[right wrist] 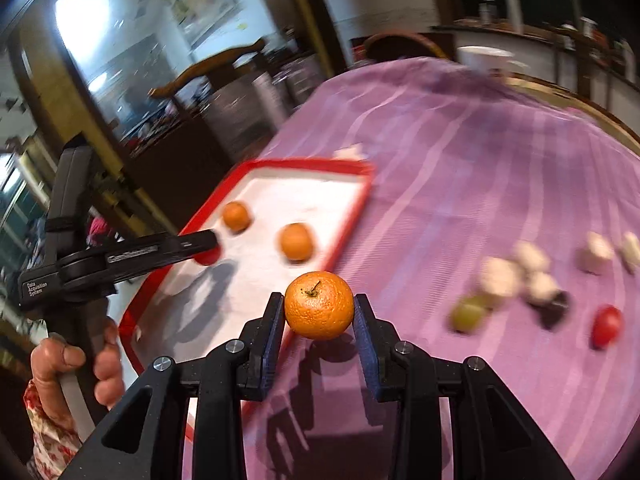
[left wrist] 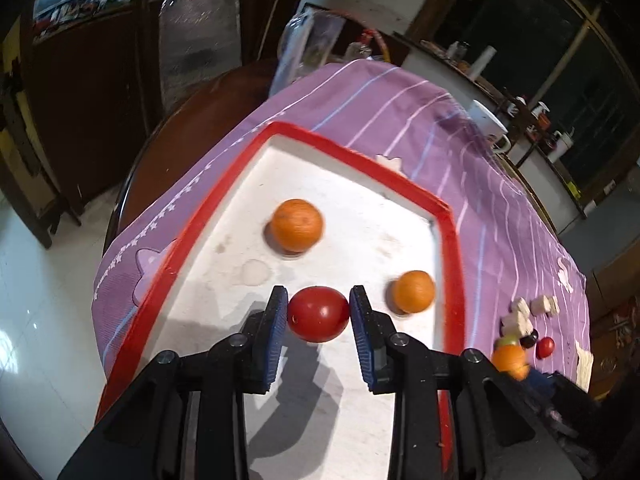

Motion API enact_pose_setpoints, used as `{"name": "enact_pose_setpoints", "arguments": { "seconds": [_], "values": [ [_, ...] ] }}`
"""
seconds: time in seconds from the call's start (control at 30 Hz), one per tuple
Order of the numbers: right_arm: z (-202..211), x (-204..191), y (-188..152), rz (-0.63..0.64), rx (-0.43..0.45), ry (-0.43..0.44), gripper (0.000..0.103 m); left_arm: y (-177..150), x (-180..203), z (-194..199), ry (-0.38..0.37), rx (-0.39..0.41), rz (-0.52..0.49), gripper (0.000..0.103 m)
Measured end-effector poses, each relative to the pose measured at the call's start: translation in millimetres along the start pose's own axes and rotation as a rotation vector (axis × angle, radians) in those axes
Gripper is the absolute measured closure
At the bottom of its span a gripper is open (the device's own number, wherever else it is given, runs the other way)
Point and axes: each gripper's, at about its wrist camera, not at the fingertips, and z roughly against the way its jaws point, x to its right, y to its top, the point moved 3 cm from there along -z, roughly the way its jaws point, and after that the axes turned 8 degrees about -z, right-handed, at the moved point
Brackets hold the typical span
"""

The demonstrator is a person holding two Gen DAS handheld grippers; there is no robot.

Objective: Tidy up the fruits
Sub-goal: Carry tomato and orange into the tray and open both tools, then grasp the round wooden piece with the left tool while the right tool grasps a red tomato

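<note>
My left gripper (left wrist: 319, 307) is shut on a red tomato (left wrist: 318, 313) and holds it over the white tray with a red rim (left wrist: 450, 236). Two oranges lie in the tray, one far (left wrist: 296, 225) and one right (left wrist: 413, 291). My right gripper (right wrist: 319, 312) is shut on an orange (right wrist: 319, 305) above the purple cloth, just right of the tray (right wrist: 352, 204). The left gripper (right wrist: 200, 245) also shows in the right wrist view, over the tray. Another tomato (right wrist: 607, 326) and a green fruit (right wrist: 467, 314) lie on the cloth.
A striped purple cloth (right wrist: 480, 168) covers the table. White blocks (right wrist: 500, 276) and a dark object (right wrist: 554, 308) lie by the loose fruits. A white cup (left wrist: 486, 120) stands at the far edge. A chair (left wrist: 92, 80) stands beyond the table.
</note>
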Motion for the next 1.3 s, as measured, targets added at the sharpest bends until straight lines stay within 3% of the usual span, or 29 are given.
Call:
{"name": "enact_pose_setpoints", "arguments": {
  "seconds": [0.17,0.33,0.4,0.47,0.53,0.67,0.87,1.07,1.3],
  "values": [
    [-37.4,-30.5,3.4,0.096,-0.018,-0.046,0.065,2.0,-8.8,-6.6,-0.013,-0.002,0.02,0.072],
    [-59.3,-35.1,1.7,0.101,-0.056,-0.048,0.064,0.5,-10.6,-4.3,-0.031,0.011,0.024,0.072],
    [-63.2,-33.8,3.2,0.089,-0.06,-0.046,0.064,0.6,-10.8,0.1,-0.032,0.025,0.02,0.067],
    [-63.9,-36.1,4.0,0.095,-0.054,-0.045,0.064,0.0,-10.2,7.8,-0.034,0.045,0.022,0.049],
    [-63.7,-36.8,6.2,0.098,-0.054,-0.027,0.062,-0.6,-9.1,17.8,-0.044,0.075,0.03,0.041],
    [-55.5,-34.9,8.9,0.08,-0.04,-0.007,0.061,-4.4,-6.9,37.1,-0.066,0.122,0.049,0.038],
    [-11.7,-14.8,13.7,-0.031,0.013,0.038,0.061,-22.5,0.5,64.4,-0.073,0.162,0.071,0.035],
    [64.6,22.6,-2.0,-0.137,0.118,0.057,0.06,-54.5,12.2,92.6,-0.072,0.193,0.099,0.031],
    [150.7,82.8,-36.1,-0.209,0.261,-0.074,0.058,-72.4,52.7,110.7,-0.075,0.204,0.048,0.028]
  ]
}}
